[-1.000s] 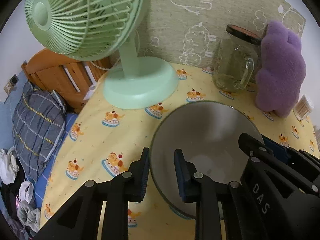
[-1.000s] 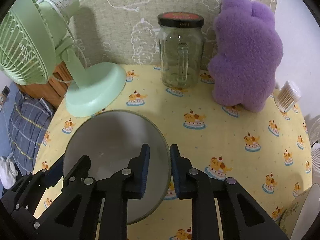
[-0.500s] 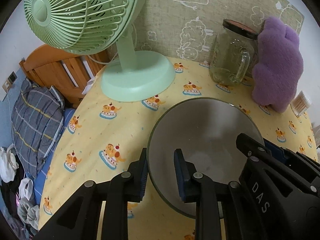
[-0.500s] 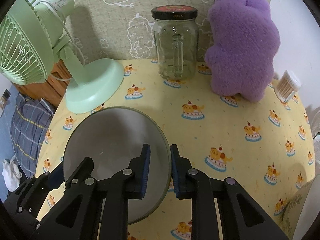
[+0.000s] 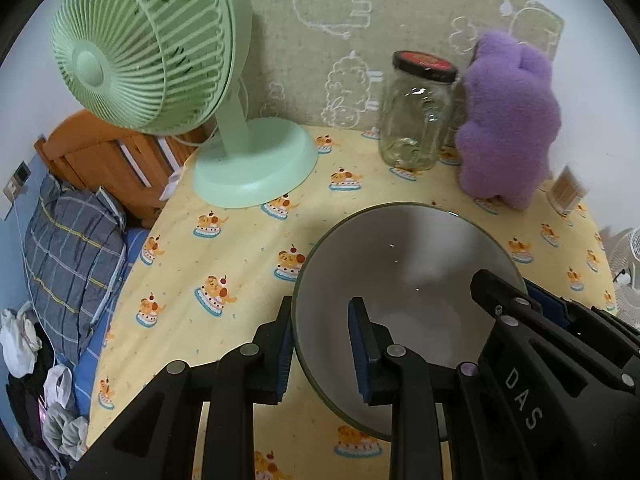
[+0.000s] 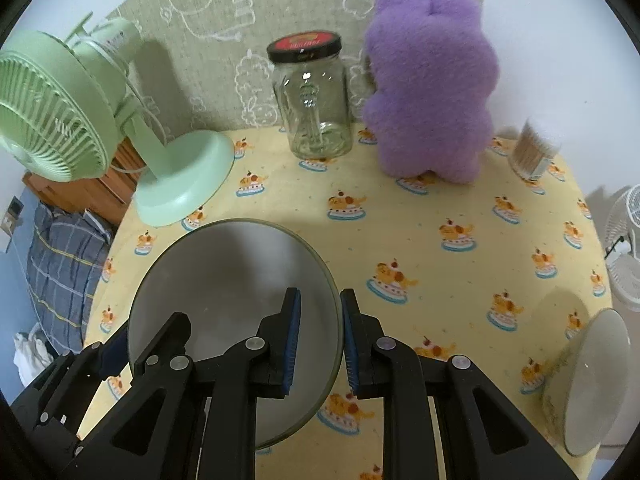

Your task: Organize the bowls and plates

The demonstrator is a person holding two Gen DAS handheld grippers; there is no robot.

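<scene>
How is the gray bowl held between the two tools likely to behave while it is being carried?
The gray bowl looks rigid, so it should keep its shape. Its glossy surface may slip. Each tool, left and right, straddles only a thin rim, so it could tilt.

Black plastic left gripper, blue-padded jaws, silver screw heads, white "DAS" lettering on right gripper

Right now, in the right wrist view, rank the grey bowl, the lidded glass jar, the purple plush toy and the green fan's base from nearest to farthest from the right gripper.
1. Grey bowl: its rim sits between the right gripper fingers.
2. Green fan's base: ahead, left.
3. Purple plush toy and lidded glass jar: at the back by the wall, too close to call.
</scene>
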